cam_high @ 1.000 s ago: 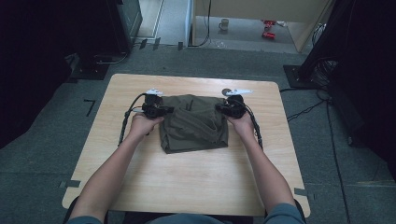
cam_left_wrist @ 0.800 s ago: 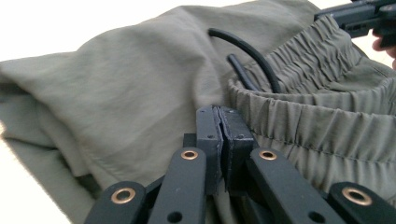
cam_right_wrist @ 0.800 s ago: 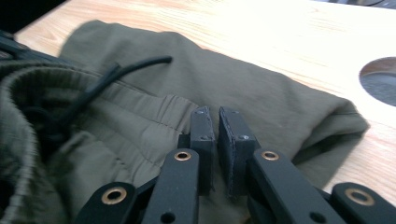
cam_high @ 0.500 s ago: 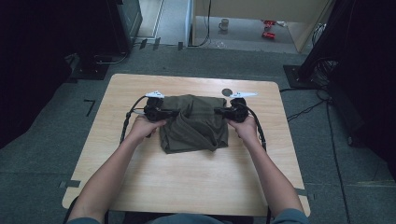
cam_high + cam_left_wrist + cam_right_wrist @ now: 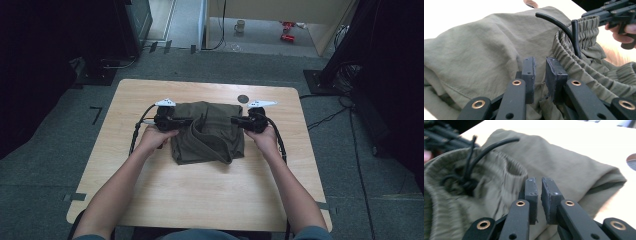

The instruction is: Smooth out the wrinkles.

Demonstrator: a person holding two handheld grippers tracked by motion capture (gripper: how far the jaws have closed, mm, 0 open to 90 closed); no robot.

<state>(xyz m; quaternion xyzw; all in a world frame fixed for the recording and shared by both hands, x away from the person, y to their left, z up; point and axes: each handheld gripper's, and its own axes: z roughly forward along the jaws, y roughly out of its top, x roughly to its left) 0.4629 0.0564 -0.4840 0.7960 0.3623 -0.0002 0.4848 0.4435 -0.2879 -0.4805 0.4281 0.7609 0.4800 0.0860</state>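
Currently the folded olive-green fabric shorts (image 5: 207,132) lie mid-table, long axis near-to-far, between both hands. Left gripper (image 5: 186,121), at the left edge: jaws have just been opening, a narrow gap, no cloth pinched. Right gripper (image 5: 236,120), at the right edge: jaws nearly closed, nothing visibly clamped. Both sit equally near.

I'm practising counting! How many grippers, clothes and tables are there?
Grippers: 2, the left gripper, whose jaws have just been opening with cloth showing in the gap, and the right gripper
Green garment: 1
Table: 1
Total: 4
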